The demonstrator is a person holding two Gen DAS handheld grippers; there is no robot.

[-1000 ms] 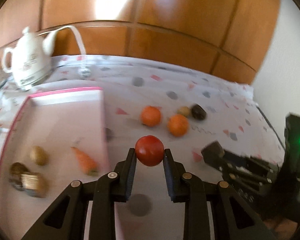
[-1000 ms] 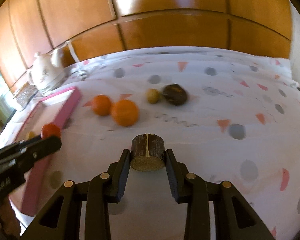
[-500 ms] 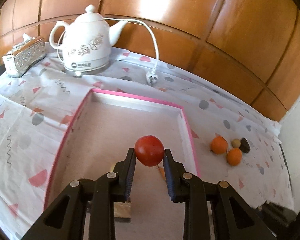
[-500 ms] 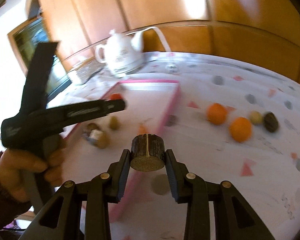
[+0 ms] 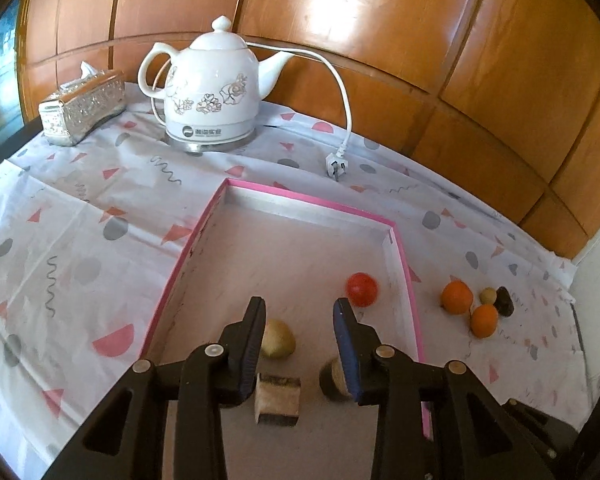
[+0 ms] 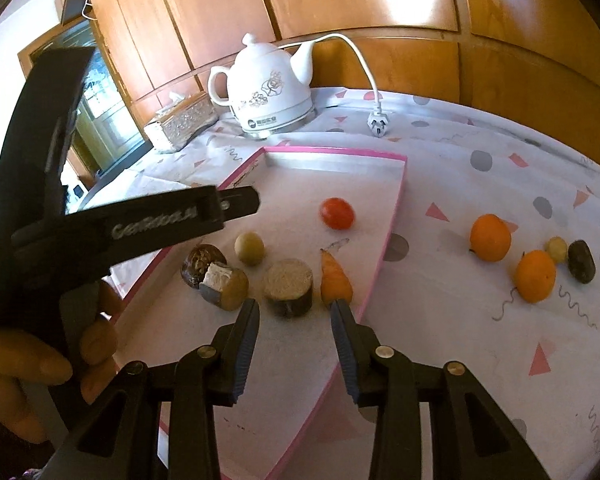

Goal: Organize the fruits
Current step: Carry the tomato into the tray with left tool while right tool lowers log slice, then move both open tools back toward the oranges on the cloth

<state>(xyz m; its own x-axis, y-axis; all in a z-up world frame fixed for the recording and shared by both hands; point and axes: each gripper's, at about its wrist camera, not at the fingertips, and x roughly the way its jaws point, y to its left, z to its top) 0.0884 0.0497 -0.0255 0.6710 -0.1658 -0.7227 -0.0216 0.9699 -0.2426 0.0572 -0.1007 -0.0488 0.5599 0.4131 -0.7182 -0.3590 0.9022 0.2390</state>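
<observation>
Currently, both tongs stand above the pink-rimmed tray (image 6: 384, 256) with nothing between the jaws. The left gripper (image 5: 300, 312) has just been opening; its jaws stand narrowly apart and empty, and the red tomato (image 5: 362, 289) lies on the tray floor at about 1 o'clock from the tips, near the tray's right wall. The right gripper (image 6: 294, 312) has likewise just been opening; its jaws are parted and empty, and the cut log-shaped piece (image 6: 289, 287) rests on the tray just ahead of the tips at 12 o'clock. Both pieces appear to be released, so this step reads as a drop-off completed.

Next outward in the right wrist view, a carrot (image 6: 335, 278) lies at 1 o'clock beside the tray's right rim, and a pale round fruit (image 6: 250, 248) sits at 11 o'clock.

Further out, at 2 to 3 o'clock on the patterned tablecloth (image 6: 500, 168), two oranges (image 6: 491, 237), a small pale fruit (image 6: 556, 249) and a dark fruit (image 6: 581, 267) lie uncollected, clustered together.

Farthest, at 12 o'clock, a white kettle (image 5: 210, 88) stands against the wood panelling, clear of the work area.
</observation>
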